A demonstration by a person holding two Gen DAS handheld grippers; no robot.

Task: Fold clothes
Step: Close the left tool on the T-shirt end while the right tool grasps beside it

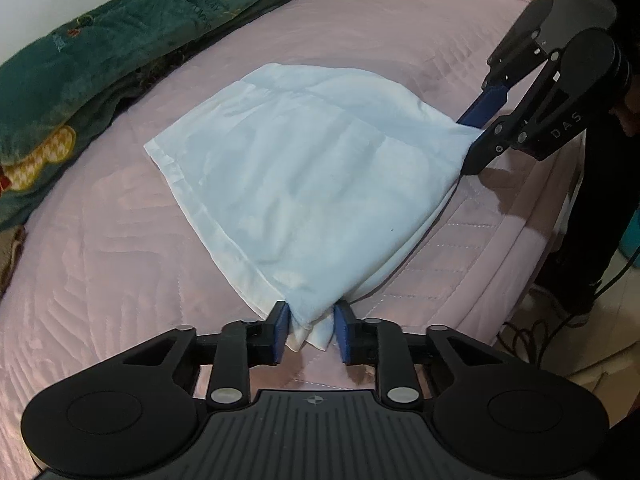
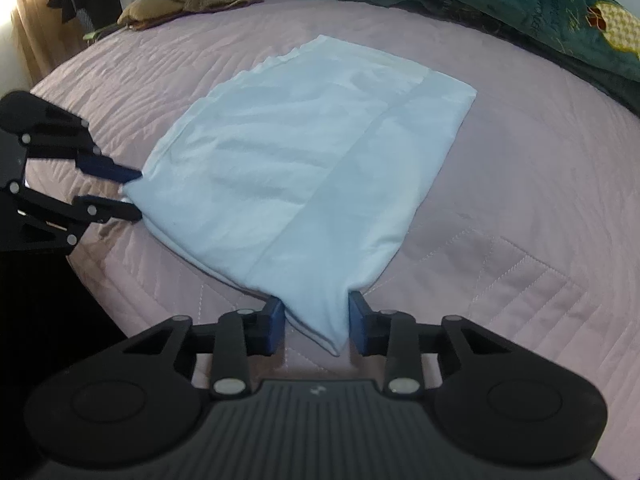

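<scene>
Field notes, both hands at the near edge of the bed.

White garment lies spread on the pink quilted bed cover, folded over on itself, a crease line running along it in the right wrist view. Hemmed edge visible along its left side in the left wrist view. It fans out from two gathered corners, one in each of my claws.

Left claw: a bunched corner of the garment sits between the blue pads. The cloth fills the gap and both pads touch it, so I am grasping that corner. The corner's tip hangs just past the pads toward me.

Right claw: a second corner sits between its pads. The left pad touches cloth; on the right side the fold meets the pad only near its tip. From the left wrist view, the right claw pinches the garment's far right corner, cloth drawn to a point at the fingers. I read it as clamped on the garment.

Both claws angle down toward the bed, well apart along the garment's near edge.

Dark green blanket with a yellow pattern heaped along the far side of the bed. Brown cloth pile at the far corner, apart from the garment.
</scene>
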